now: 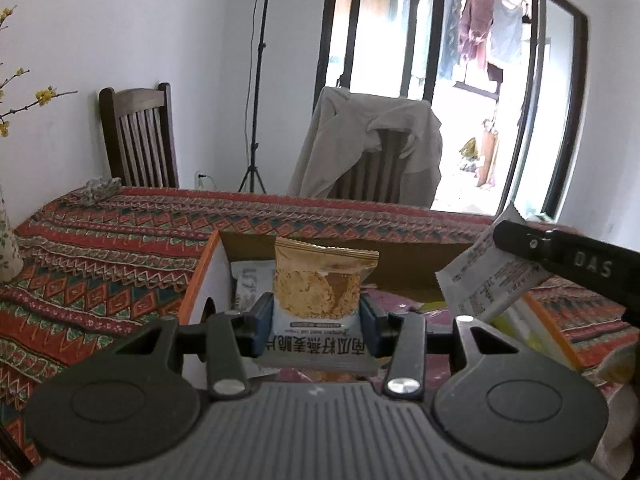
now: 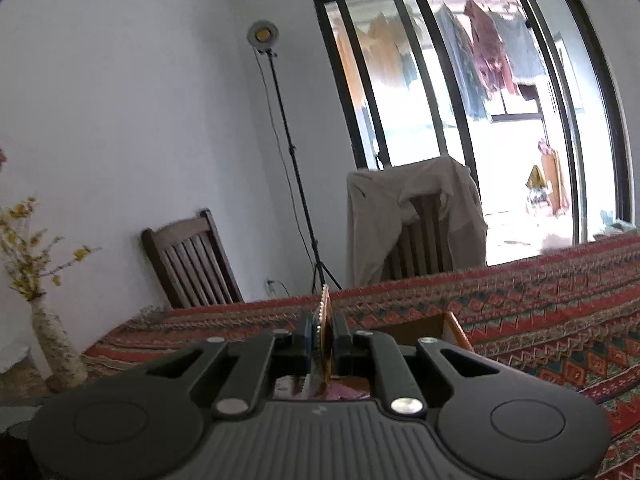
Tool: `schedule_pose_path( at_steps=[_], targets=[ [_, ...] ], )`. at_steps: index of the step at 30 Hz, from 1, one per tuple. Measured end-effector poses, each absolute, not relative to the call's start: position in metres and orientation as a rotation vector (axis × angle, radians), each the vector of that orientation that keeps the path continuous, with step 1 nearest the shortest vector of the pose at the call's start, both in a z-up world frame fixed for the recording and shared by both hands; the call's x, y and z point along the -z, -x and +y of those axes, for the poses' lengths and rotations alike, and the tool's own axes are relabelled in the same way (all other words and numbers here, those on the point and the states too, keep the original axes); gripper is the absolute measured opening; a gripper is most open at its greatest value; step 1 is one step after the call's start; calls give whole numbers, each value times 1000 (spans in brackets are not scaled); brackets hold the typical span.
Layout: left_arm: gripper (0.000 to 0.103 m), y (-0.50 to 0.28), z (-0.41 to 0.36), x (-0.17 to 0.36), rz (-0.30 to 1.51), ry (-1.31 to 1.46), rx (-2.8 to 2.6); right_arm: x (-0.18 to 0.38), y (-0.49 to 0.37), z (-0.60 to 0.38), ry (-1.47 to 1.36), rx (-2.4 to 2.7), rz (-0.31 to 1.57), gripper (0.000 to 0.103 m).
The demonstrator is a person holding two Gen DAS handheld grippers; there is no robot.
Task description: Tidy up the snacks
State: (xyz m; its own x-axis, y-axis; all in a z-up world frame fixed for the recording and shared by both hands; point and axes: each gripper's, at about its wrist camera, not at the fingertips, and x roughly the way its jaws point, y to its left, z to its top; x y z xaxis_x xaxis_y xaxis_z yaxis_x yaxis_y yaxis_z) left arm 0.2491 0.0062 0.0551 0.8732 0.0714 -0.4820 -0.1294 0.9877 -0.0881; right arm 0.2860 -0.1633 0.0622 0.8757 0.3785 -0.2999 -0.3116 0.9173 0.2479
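My left gripper (image 1: 317, 320) is shut on a tan and white oat crisp packet (image 1: 320, 286), held upright by its two side edges above an open cardboard box (image 1: 202, 284) with orange trim. My right gripper (image 2: 322, 338) is shut on a second snack packet (image 2: 323, 320), seen edge-on between its pads. In the left wrist view that right gripper (image 1: 504, 236) comes in from the right, pinching the white printed back of its packet (image 1: 484, 276) above the box. More wrappers, white and pink, lie inside the box.
A patterned red tablecloth (image 1: 120, 232) covers the table. Behind it stand a bare wooden chair (image 1: 138, 136), a chair draped with a beige jacket (image 1: 368, 148) and a light stand (image 2: 296, 168). A vase of yellow flowers (image 2: 52, 344) is at the left. A second orange-edged box (image 1: 552, 328) lies right.
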Motion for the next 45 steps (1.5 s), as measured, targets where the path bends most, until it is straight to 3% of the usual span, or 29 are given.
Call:
schedule_pose_path(
  at_steps=[2, 4, 5, 6, 8, 10, 11, 27, 45],
  targets=[
    [53, -252, 9, -51, 511, 127, -98, -54, -295, -161, -177, -340, 386, 14],
    [91, -249, 13, -48, 499, 141, -109, -47, -297, -162, -170, -326, 415, 18],
    [99, -244, 15, -47, 473, 144, -130, -44, -296, -165, -179, -321, 423, 35],
    [103, -240, 18, -47, 448, 147, -143, -42, -294, -170, -189, -315, 423, 65],
    [103, -234, 24, -47, 435, 155, -136, -40, -290, -180, -203, -306, 419, 96],
    [103, -229, 30, -46, 430, 172, -127, -41, -286, -188, -199, -314, 421, 97],
    [103, -224, 32, -46, 418, 177, -133, -41, -284, -191, -193, -311, 426, 102],
    [103, -108, 28, -64, 292, 114, -101, -49, -168, -212, -21, -320, 364, 103],
    [103, -39, 8, -9, 396, 96, -29, -2, -82, -231, -26, -310, 442, 103]
  ],
)
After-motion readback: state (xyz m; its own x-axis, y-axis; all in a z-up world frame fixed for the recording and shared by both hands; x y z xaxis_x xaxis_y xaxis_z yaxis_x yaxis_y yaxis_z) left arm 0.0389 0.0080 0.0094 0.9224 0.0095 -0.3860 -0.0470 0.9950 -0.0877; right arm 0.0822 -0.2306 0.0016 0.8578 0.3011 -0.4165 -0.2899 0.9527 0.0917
